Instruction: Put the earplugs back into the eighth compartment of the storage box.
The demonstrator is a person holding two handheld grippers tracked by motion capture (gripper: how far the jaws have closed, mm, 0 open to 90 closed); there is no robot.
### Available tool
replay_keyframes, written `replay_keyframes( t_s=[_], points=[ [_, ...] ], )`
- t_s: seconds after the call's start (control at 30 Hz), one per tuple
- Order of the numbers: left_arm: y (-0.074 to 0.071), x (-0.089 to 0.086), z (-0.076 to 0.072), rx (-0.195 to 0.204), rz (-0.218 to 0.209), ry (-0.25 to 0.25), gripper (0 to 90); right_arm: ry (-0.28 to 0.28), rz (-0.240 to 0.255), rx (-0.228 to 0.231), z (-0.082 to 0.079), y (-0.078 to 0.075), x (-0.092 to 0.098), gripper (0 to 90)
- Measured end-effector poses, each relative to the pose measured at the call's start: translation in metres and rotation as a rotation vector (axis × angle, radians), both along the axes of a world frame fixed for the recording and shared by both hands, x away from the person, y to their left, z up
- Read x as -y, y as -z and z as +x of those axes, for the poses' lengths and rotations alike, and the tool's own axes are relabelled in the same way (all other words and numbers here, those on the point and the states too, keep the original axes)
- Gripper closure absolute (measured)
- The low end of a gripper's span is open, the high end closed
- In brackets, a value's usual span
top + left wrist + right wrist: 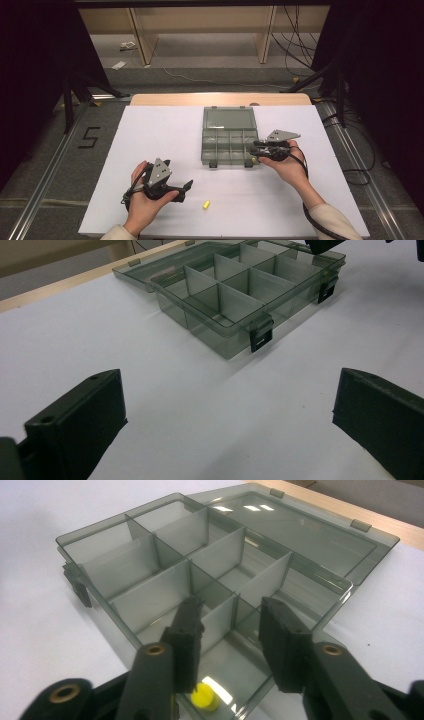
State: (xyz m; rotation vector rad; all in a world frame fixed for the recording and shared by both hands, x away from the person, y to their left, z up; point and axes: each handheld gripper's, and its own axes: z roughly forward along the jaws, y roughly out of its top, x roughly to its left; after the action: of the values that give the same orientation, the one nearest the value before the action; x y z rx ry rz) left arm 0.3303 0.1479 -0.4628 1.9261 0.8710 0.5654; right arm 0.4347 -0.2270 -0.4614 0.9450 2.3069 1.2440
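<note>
An open smoky-grey divided box (203, 150) lies at the table's middle, its lid (229, 118) folded flat behind it. My right gripper (253, 148) hovers over the box's near right corner. In the right gripper view its jaws (227, 607) stand apart with nothing between them, and a small yellow piece (205, 696) lies in the compartment beneath. My left gripper (185, 191) rests at the front left, open wide (227, 390) and pointing toward the box (210, 327). A second yellow piece (205, 205) lies on the white sheet just right of it.
The white sheet (150, 135) covers the tabletop, with a wooden edge (220, 98) at the back. Black stands (70, 95) and cables (350, 150) flank the table. The box's black latches (261, 339) face the front.
</note>
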Motion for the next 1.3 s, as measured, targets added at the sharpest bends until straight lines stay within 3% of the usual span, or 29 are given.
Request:
replay_keyframes(
  t_s=[0.37,0.5,0.83,1.3],
  points=[
    [-0.001,-0.001,-0.001,0.000,-0.003,0.000,0.0,-0.017,0.031,0.011,-0.007,-0.006,-0.009,27.4],
    [-0.001,-0.001,-0.001,0.001,-0.003,-0.001,0.0,-0.043,0.001,0.007,-0.013,-0.006,-0.016,22.8],
    [-0.002,-0.002,-0.001,0.006,-0.003,-0.009,0.0,-0.087,0.000,0.004,-0.029,-0.010,-0.033,18.1],
    [-0.002,-0.002,-0.001,0.006,-0.004,-0.011,0.0,-0.201,-0.020,-0.021,-0.053,-0.007,-0.064,17.7]
  ],
)
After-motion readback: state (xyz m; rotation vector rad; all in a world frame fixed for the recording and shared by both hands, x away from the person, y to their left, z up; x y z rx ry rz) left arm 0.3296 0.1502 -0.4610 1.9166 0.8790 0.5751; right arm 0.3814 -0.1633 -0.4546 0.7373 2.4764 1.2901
